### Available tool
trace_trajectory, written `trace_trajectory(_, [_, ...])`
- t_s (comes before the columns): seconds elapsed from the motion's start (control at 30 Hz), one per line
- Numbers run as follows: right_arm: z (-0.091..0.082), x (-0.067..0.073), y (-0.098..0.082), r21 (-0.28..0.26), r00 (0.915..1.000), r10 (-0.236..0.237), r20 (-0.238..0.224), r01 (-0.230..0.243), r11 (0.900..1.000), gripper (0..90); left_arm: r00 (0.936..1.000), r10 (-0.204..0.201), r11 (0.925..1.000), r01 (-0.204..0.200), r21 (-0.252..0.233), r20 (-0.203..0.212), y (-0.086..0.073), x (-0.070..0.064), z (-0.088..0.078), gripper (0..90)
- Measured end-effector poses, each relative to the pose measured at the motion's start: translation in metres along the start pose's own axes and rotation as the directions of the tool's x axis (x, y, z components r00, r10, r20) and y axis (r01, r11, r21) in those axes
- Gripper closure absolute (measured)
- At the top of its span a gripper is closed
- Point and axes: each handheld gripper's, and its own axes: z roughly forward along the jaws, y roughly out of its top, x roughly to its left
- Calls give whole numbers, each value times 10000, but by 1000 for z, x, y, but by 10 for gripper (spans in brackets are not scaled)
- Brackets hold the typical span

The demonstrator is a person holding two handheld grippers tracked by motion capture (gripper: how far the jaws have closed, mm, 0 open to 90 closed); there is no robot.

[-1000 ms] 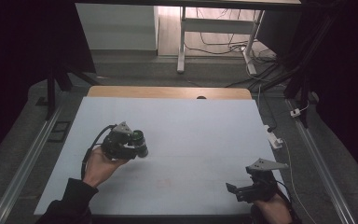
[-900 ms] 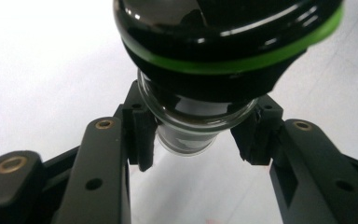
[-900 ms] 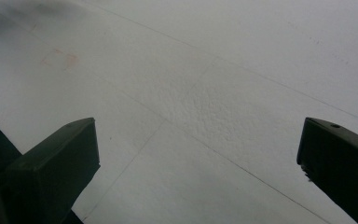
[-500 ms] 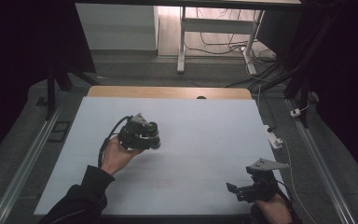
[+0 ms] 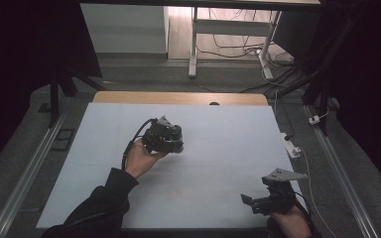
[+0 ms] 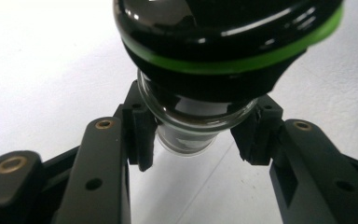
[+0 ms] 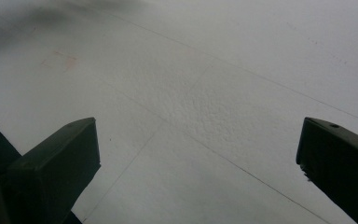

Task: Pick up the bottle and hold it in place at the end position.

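Pale blue-grey matting covers the table (image 5: pixel 213 148), the biggest thing in front of me, with a strip of bare wood (image 5: pixel 178 97) along its far edge. Beyond it I see a white desk frame (image 5: pixel 228 29) and loose cables on the floor.

My left gripper (image 5: pixel 171 144) sits a little left of the table's middle in the high view, raised off the mat in my left hand (image 5: pixel 141 157). In the left gripper view its jaws are clamped on a glass jar (image 6: pixel 191 116), the pads (image 6: pixel 142 135) pressing on the clear neck just under a glossy black lid (image 6: pixel 223 32) ringed with a green band (image 6: pixel 233 65). The jar's contents look dark; I cannot tell what they are.

My right gripper (image 5: pixel 250 202) rests near the front right corner of the mat, well apart from the jar. In the right gripper view its jaws stand wide apart with bare mat between them.
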Motion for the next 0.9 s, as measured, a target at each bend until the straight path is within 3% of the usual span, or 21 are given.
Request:
trace_trajectory(0.5, [0,1,0,52,10000,-71,18,71,10000,0,9992,-200,9998,202,67,-345,0,12,31,535])
trace_trajectory(0.9, [0,1,0,55,9999,-139,22,139,9999,0,9987,-92,9997,104,243,-503,-5,10,45,535])
